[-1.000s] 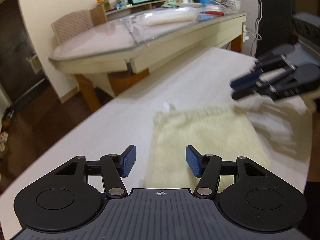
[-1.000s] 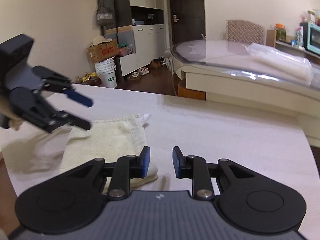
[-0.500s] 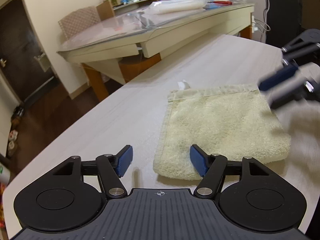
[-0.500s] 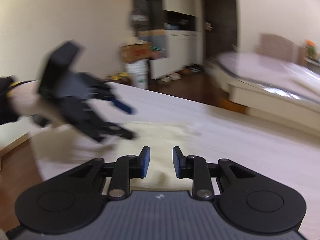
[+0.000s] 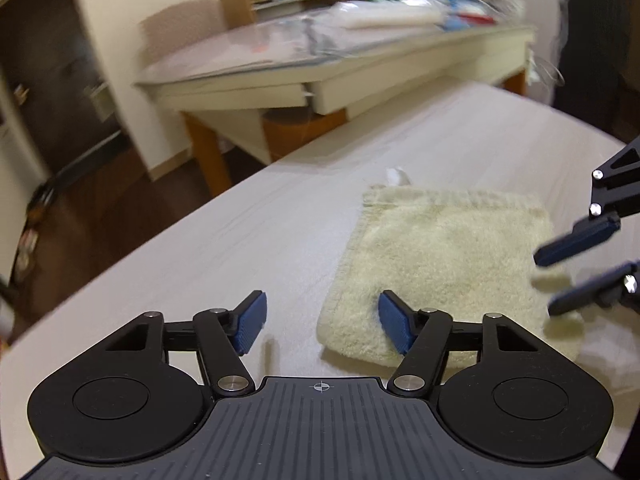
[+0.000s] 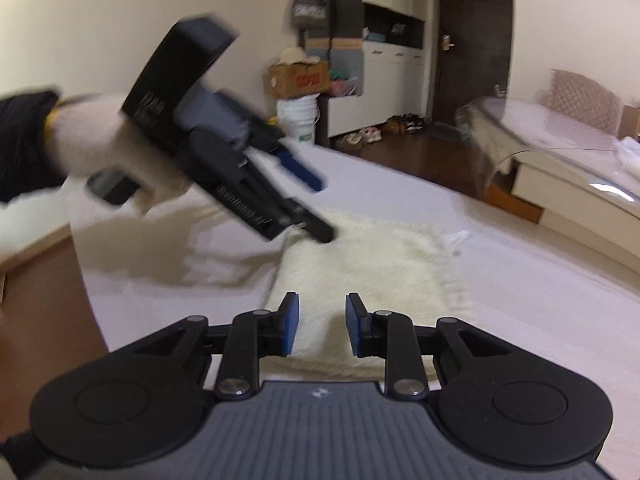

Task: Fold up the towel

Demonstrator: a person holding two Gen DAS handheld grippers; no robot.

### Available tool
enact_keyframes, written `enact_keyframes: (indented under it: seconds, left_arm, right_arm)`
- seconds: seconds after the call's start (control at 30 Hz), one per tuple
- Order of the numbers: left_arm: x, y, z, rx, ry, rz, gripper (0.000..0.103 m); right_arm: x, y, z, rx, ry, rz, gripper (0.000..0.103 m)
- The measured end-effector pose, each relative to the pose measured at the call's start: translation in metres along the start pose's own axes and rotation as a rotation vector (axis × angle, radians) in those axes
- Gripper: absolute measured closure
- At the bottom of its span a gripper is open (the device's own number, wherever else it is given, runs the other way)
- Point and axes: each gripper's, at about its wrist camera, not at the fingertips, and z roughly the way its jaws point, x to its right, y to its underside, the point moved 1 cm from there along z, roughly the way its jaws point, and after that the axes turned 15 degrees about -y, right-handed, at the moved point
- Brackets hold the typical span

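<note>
A pale yellow towel (image 5: pixel 444 264) lies folded into a flat rectangle on the white table (image 5: pixel 240 240); it also shows in the right wrist view (image 6: pixel 372 264). A small white tag (image 5: pixel 396 176) sticks out at its far corner. My left gripper (image 5: pixel 320 320) is open and empty, hovering at the towel's near left edge, and it shows in the right wrist view (image 6: pixel 320 208) above the towel's far side. My right gripper (image 6: pixel 322 322) is open and empty just above the towel's near edge; it enters the left wrist view (image 5: pixel 576 276) from the right.
A second long table (image 5: pixel 340 64) with a glass top, plastic bags and a teal oven stands beyond the white table. Wood floor lies left of the table edge. A cardboard box on a white bucket (image 6: pixel 298 114) and cabinets stand at the far wall.
Both grippers have drawn back from the towel, which now lies flat and folded. The right gripper has opened a little wider.
</note>
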Motion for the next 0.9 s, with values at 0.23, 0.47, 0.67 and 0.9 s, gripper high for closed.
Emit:
enact_keyframes:
  seconds: [0.23, 0.47, 0.67, 0.9]
  left_arm:
    - [0.002, 0.016, -0.013, -0.05, -0.059, -0.113, 0.038]
    - [0.004, 0.019, -0.012, -0.052, -0.089, -0.138, 0.037]
    - [0.003, 0.02, -0.035, -0.034, -0.116, -0.208, 0.038]
    - [0.041, 0.029, -0.058, -0.012, -0.048, -0.199, 0.038]
  right_arm:
    - [0.034, 0.001, -0.009, -0.039, 0.124, 0.005, 0.068]
    - [0.038, 0.007, -0.011, -0.064, 0.123, 0.009, 0.067]
    - [0.054, 0.003, -0.019, -0.022, 0.125, 0.037, 0.061]
    - [0.074, 0.001, -0.015, -0.028, 0.116, 0.048, 0.06]
